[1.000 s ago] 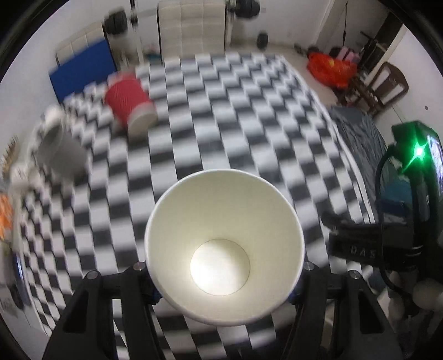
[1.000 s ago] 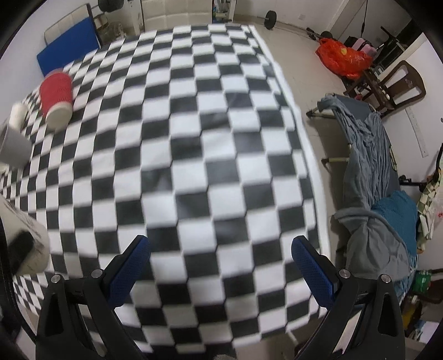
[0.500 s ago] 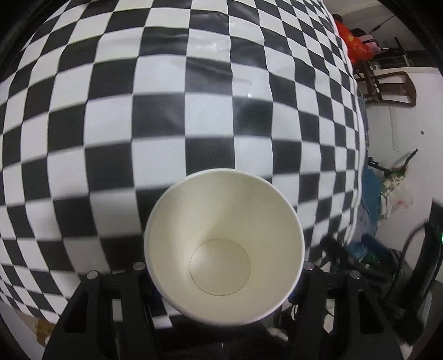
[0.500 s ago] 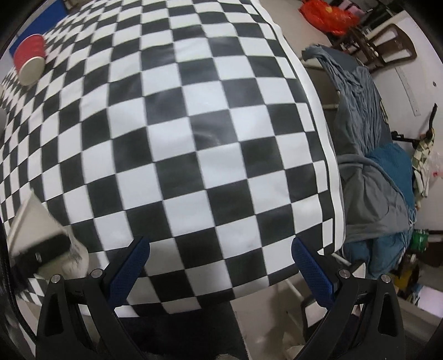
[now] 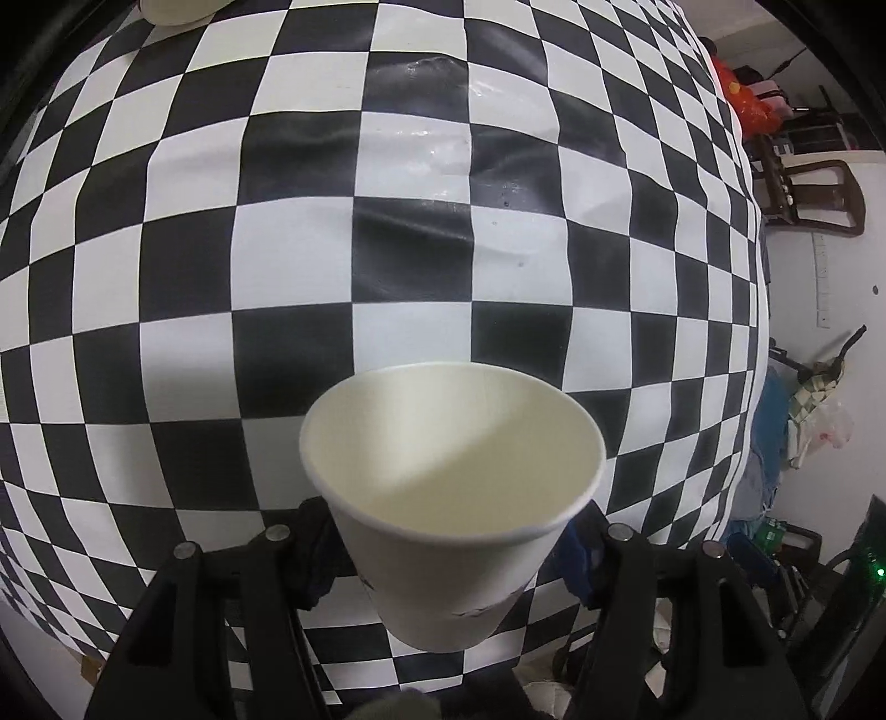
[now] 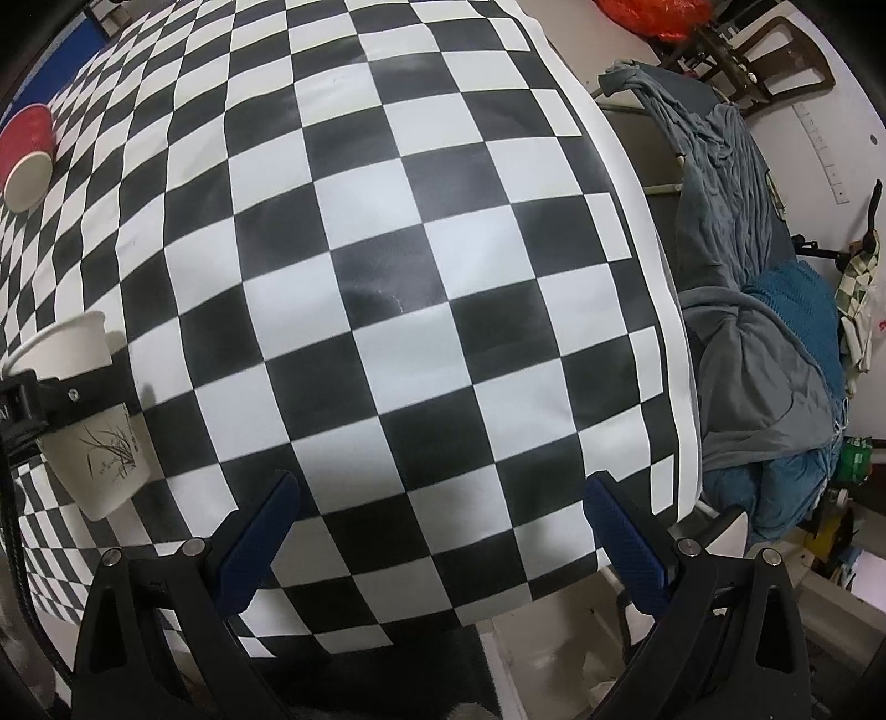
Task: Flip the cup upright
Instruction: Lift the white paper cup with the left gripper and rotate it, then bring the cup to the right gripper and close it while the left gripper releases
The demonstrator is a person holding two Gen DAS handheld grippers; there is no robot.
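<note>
- over the near part of the checkered tablecloth (image 5: pixel 410 288), we are holding the white paper cup (image 5: pixel 451 487) in the left gripper (image 5: pixel 451 545), its two fingers pressing on the cup's sides below the rim.
- we are seeing the cup mouth-up and tilting a little, its open mouth facing the left wrist camera; from the right wrist view the same cup (image 6: pixel 94 426) is showing a dark grass drawing on its wall, with a black finger (image 6: pixel 83 396) of the left gripper crossing it.
- we are keeping the right gripper (image 6: pixel 440 531) spread wide with nothing between its blue pads (image 6: pixel 255 534), pointing down at the cloth near the table's right edge.
- we are not able to tell whether the cup's base is touching the cloth; in the left view the base is hiding behind the cup's own wall.
- we are seeing a red cup (image 6: pixel 27 158) lying on its side far off at the left of the right view, partly cut by the frame edge.
- we are making out only a sliver of a pale object (image 5: pixel 177 8) at the top edge of the left view.
- beyond the table, grey clothing (image 6: pixel 736 310) is draping over a rack.
</note>
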